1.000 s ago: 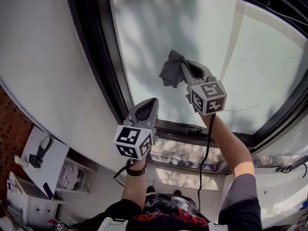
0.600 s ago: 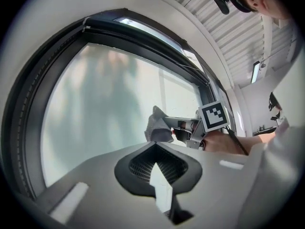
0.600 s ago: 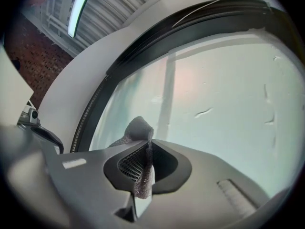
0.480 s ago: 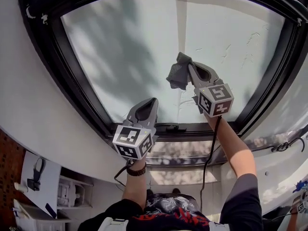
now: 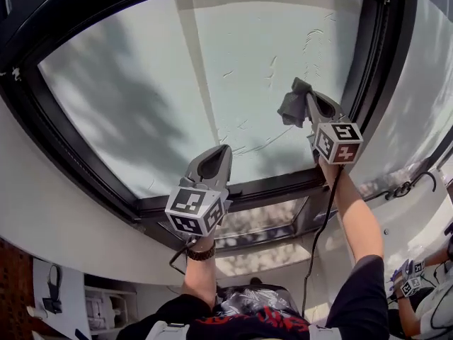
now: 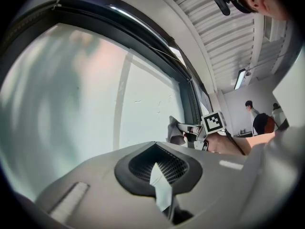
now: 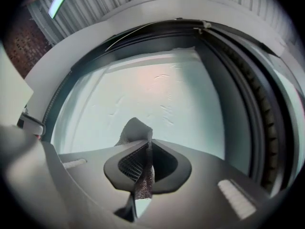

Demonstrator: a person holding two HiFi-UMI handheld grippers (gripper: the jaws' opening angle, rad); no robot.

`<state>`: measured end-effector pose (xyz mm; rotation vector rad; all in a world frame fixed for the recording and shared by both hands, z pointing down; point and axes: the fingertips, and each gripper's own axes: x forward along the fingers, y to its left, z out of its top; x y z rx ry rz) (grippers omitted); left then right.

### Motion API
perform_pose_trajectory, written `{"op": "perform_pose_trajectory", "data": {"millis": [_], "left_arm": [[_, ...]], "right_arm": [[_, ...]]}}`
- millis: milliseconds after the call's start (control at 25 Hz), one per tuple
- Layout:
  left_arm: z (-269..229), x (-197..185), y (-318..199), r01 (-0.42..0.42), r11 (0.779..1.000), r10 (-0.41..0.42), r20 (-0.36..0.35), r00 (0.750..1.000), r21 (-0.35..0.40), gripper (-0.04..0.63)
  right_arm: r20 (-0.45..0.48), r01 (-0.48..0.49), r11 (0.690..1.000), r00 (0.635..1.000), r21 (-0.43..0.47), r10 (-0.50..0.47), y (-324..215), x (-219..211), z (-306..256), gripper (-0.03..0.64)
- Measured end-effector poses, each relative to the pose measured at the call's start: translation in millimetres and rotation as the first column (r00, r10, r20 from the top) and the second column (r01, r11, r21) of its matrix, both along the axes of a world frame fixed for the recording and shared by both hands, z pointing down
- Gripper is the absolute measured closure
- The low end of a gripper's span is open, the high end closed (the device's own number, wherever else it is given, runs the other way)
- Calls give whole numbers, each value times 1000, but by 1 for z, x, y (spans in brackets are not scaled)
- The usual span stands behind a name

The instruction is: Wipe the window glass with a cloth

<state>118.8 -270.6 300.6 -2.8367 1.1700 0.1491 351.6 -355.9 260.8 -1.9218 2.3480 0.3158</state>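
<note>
**A:** At the tip of the right gripper (image 7: 147,146), what is it holding?

**B:** The cloth (image 7: 135,130). The jaws are closed tight on it. A dark grey strip is pinched along the seam between them, and a crumpled peak sticks out past the tips.

**A:** How much of the cloth shows?

**B:** Only part. In the right gripper view the gripper's own body hides the near end of the strip. In the head view the cloth is a small bunched lump at the tips, too folded to pick out an edge.

**A:** Which way does it point?

**B:** Its long axis runs with the jaws, peak first toward the window glass (image 5: 177,83). It sits near the right side of the pane, close to the dark frame (image 5: 375,55). I cannot tell whether it presses on the glass.

**A:** And the left gripper (image 5: 222,151)?

**B:** It is lower, near the bottom edge of the pane and well apart from the cloth. Its jaws are closed together. A pale sliver (image 6: 159,187) shows in the seam in its own view, and I can't make out what it is.

**A:** Further out?

**B:** Thin streaks (image 5: 248,142) cross the glass between the two grippers. The top of the frame is cut off by the picture's edge. In the left gripper view, people (image 6: 249,109) stand far off, too small to make out.
</note>
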Motion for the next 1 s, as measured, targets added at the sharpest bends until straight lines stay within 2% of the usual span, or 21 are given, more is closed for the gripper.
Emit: {"op": "perform_pose_trajectory", "data": {"millis": [120, 240, 360, 480, 600, 720, 880, 1000], "left_arm": [[0, 22, 0, -33, 999, 33, 3, 999, -1, 595], [-1, 39, 2, -63, 998, 63, 7, 998, 3, 595], [-1, 42, 4, -74, 997, 74, 14, 997, 7, 595], [1, 24, 4, -47, 999, 47, 9, 999, 3, 595], [5, -6, -2, -3, 1000, 3, 6, 1000, -8, 595], [5, -44, -8, 53, 999, -53, 1, 999, -9, 595], [7, -119, -9, 183, 983, -183, -4, 983, -7, 595], [5, -182, -1, 274, 962, -274, -15, 962, -4, 595]], "right_arm": [[24, -93, 996, 995, -18, 93, 4, 52, 7, 600], [51, -137, 990, 989, -38, 139, 4, 79, 15, 600], [52, -146, 989, 988, -38, 148, 3, 80, 16, 600], [76, -99, 995, 992, -16, 100, 8, 59, 6, 600], [33, -11, 998, 999, 63, 9, 21, 0, -21, 600], [5, 141, 982, 990, 123, -143, 25, -86, -48, 600], [-3, 388, 912, 921, 131, -391, 13, -217, -52, 600], [17, 494, 863, 867, 107, -498, 9, -302, -38, 600]]}}
